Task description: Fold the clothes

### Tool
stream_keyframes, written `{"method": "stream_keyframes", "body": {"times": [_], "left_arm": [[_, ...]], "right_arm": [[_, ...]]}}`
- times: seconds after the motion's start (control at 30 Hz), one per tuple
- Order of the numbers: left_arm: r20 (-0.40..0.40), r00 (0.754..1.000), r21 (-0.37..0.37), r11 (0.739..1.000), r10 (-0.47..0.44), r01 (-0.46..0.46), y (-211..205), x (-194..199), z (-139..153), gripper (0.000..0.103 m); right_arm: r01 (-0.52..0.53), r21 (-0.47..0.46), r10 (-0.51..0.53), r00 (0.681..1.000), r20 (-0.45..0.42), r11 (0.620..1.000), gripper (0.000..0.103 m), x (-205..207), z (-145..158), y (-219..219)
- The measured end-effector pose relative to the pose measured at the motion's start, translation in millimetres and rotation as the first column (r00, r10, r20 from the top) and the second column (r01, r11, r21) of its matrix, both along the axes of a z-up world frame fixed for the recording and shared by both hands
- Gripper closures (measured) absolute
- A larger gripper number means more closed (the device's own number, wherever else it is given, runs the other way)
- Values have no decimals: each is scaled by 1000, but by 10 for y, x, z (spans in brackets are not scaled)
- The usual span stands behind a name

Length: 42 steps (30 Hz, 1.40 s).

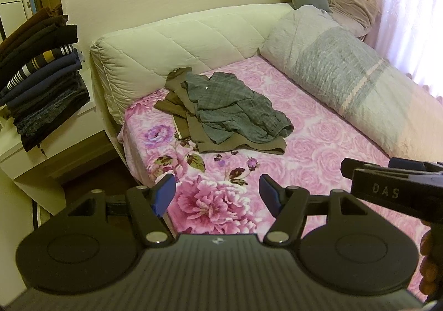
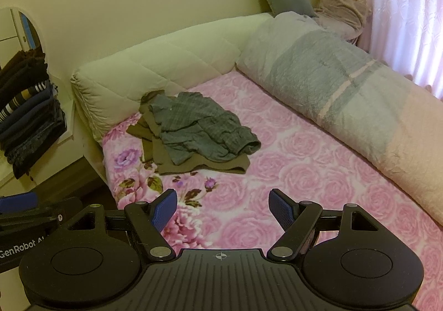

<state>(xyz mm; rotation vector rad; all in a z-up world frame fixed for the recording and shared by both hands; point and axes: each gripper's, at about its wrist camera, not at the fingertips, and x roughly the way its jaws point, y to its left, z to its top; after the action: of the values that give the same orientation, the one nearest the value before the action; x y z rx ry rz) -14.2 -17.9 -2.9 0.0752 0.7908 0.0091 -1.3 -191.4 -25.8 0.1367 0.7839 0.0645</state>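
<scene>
From the left wrist view, the left gripper (image 1: 217,192) hung over the near edge of the bed (image 1: 318,150) with its jaws spread wide and nothing between them. The task's clothes lay farther off, toward the far left of the bed near the headboard (image 1: 180,42): a crumpled grey shirt (image 1: 235,109) heaped on top of an olive garment (image 1: 210,139), both loose and unfolded. To the left, on a white table (image 1: 55,156), stood a stack (image 1: 41,81) of dark folded clothes, so by my reading a good part of the job was already done. The right gripper (image 1: 393,183) showed at the right edge, seen side-on, so this view did not tell how its jaws stood. A rolled duvet (image 1: 346,84) lay along the right side of the bed.

From the right wrist view, the right gripper (image 2: 223,211) was also held above the near part of the bed (image 2: 304,172), jaws wide apart and empty. The shirt (image 2: 199,128) and olive garment (image 2: 199,167) sat well ahead and slightly left, apart from both grippers. The stack (image 2: 27,117) appeared at the far left, and part of the left gripper (image 2: 19,203) at the lower left.

What was left, I judged, was these two pieces: neither was grasped, spread or folded yet.
</scene>
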Motion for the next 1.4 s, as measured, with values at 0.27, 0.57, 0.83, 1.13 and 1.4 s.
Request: {"method": "stream_keyframes", "body": {"times": [0.27, 0.57, 0.83, 1.13, 1.4], "left_arm": [[4, 1000, 8, 1000, -11, 11, 12, -80, 64, 40], [15, 1000, 16, 1000, -13, 13, 58, -181, 118, 40], [11, 1000, 1, 1000, -1, 1, 180, -185, 94, 40], [-15, 1000, -7, 1000, -20, 20, 257, -38, 11, 40], [-26, 998, -17, 998, -56, 56, 303, 154, -42, 40]], "right_arm": [[8, 0, -8, 1000, 18, 1000, 27, -99, 46, -13], [17, 6, -17, 999, 29, 1000, 27, -236, 75, -4], [38, 51, -40, 999, 34, 998, 27, -269, 99, -19], [59, 61, -59, 998, 1, 996, 27, -217, 50, -50], [83, 30, -83, 997, -10, 996, 27, -117, 4, 11]]}}
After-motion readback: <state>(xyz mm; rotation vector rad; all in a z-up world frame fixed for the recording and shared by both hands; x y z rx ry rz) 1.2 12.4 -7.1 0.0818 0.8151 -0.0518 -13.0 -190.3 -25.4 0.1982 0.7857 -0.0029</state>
